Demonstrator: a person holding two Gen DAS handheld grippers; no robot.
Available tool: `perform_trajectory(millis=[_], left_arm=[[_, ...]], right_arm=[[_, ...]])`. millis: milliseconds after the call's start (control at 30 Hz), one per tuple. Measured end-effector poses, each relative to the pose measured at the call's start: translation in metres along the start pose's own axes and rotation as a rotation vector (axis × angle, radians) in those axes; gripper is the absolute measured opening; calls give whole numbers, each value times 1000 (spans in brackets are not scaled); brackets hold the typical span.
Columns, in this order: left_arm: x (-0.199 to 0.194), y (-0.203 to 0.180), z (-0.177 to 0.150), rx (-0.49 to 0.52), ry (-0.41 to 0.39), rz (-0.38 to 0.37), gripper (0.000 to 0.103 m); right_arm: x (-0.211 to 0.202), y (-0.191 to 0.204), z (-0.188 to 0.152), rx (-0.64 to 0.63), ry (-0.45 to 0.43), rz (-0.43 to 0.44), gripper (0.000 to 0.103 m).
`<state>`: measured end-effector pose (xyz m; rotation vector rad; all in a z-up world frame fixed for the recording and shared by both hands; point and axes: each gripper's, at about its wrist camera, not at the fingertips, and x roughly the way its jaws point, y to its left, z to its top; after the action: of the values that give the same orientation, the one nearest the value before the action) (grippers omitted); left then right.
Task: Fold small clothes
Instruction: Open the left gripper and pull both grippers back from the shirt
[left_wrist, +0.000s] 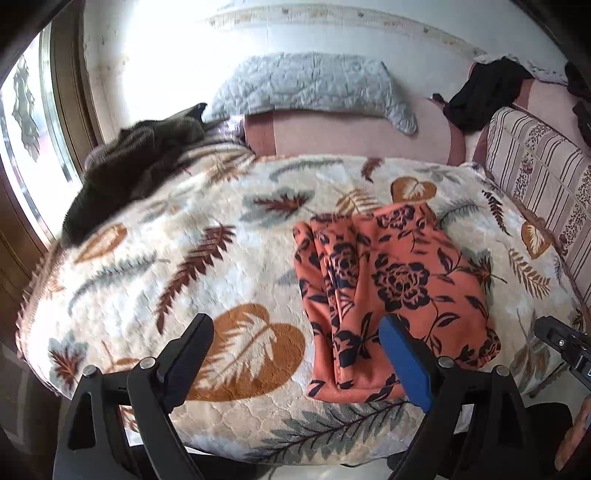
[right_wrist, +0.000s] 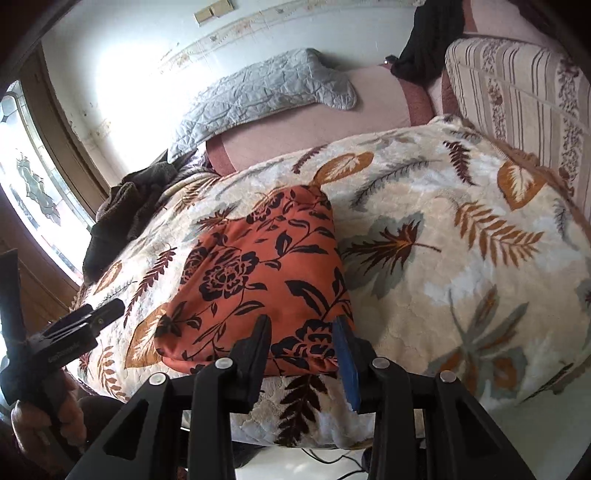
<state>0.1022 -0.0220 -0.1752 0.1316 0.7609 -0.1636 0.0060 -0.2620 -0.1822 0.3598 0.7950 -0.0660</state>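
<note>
a leaf-patterned blanket (left_wrist: 221, 258) is covering the bed; the folded orange floral garment (left_wrist: 391, 288) is lying on its near right part. the left gripper (left_wrist: 295, 354) is hovering released, the right gripper (right_wrist: 301, 354) half-parted, gripping nothing.

Looked alike: left gripper (left_wrist: 295, 350) and right gripper (right_wrist: 302, 341), both matte black plastic, angular linkage arms pinned with round silver screws. Carried one black ribbed finger (left_wrist: 186, 354) and one blue-padded finger (left_wrist: 404, 360) each.
</note>
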Motion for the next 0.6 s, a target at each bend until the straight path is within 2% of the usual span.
perform_trajectory(millis=[167,200,233,267,333,600], left_arm=[[-53,-22,21,75,-115,73,94],[-64,-27,24,80,-133,76,94],[-75,-31,27,82,-151,74,94],[-86,-34,29,81,-166,73,94],[-107,-42,33,87,-196,82,99],[-183,-52,44,65,-338,30,100]], right_arm=[[-66,2,5,-10,-110,-42,40],[-79,2,6,-13,-135,-52,45],[-91,1,6,-10,-160,-59,60],[-103,-1,7,-4,-188,-60,63],[-126,-3,9,3,-230,-53,63],[-194,6,11,-14,-348,-89,63]])
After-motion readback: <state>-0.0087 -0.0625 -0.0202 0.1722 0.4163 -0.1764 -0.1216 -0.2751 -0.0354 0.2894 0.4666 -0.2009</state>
